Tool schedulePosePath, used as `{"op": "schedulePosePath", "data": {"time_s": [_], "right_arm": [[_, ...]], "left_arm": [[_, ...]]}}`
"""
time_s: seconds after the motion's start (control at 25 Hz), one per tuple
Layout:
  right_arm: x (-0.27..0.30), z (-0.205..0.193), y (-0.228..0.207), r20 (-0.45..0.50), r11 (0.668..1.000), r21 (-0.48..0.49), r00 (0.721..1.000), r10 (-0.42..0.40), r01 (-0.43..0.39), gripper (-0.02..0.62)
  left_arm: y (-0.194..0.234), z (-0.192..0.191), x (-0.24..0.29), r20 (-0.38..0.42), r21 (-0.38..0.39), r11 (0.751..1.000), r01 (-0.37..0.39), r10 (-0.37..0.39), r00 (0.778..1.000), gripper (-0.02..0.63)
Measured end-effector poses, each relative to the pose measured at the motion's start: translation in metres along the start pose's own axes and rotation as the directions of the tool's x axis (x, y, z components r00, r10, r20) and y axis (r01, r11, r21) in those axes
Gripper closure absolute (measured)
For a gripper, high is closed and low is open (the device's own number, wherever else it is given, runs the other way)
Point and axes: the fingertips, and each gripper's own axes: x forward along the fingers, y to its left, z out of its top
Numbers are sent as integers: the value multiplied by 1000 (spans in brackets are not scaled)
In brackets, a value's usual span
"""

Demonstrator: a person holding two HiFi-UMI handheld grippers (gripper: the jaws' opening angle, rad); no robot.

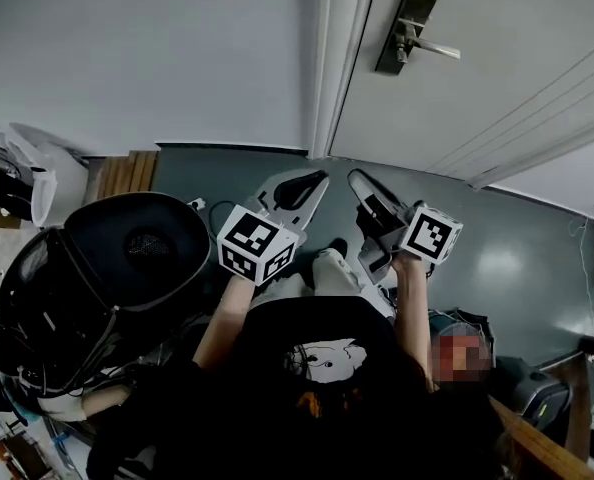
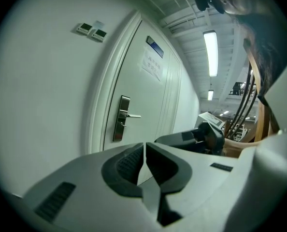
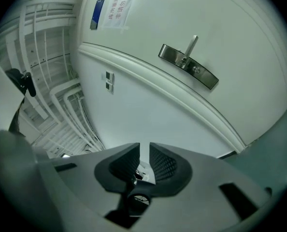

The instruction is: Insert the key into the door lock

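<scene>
Currently left tongs (image 2: 144,149) closed, empty; right tongs (image 3: 144,149) pinch key (image 3: 136,177) deep, well off door lock (image 3: 188,65); loose hold risks slipping

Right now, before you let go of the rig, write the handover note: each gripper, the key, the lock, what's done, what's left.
Left gripper: jaws shut, nothing between them, held beside the right one.
Right gripper: shut on the key, a small metal piece pinched deep between its jaws.
Door lock: a metal plate with a lever handle on the door, ahead of both grippers and well apart from them.
Done: the key is in the grip.
Left: bring the right gripper up to the lock, line the key up and push it in. The keyhole itself cannot be made out from here.
</scene>
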Motion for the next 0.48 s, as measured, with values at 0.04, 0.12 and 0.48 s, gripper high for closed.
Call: {"op": "schedulePosePath", "data": {"time_s": [0.04, 0.12, 0.48], "right_arm": [[-6, -6, 3, -5, 1000, -10, 1000, -7, 7, 549], [-17, -19, 10, -10, 999, -33, 1000, -17, 17, 557], [-43, -49, 28, -13, 997, -76, 999, -33, 32, 574]], "left_arm": [[-6, -3, -6, 0, -4, 1000, 0, 0, 1000, 586], [-17, -8, -17, 5, -11, 1000, 0, 0, 1000, 586], [-44, -19, -40, 14, -25, 999, 23, -22, 1000, 586]]}}
